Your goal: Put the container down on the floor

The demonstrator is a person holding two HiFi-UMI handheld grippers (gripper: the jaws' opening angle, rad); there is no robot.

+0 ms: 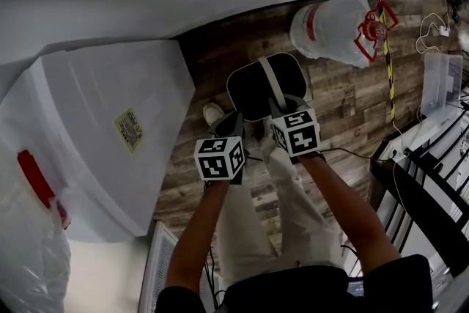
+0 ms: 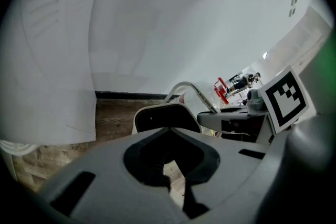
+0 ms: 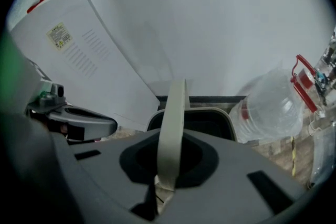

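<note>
Right gripper [image 3: 165, 182] jaws pinch the container's flat beige bail handle [image 3: 173, 113], a grip clear only in its own view. Left gripper [image 2: 170, 178] jaws are nearly together and empty, near-left of the dark, beige-rimmed container [image 1: 264, 84]. Both forearms reach down. Container is over the wood-plank floor [image 1: 220, 59]; contact unclear.

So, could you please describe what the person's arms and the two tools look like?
Both the left tool and right tool are grey moulded bodies with dark recesses, each carrying a white cube printed with black square markers. The arms are bare below the sleeves of a dark top.
</note>
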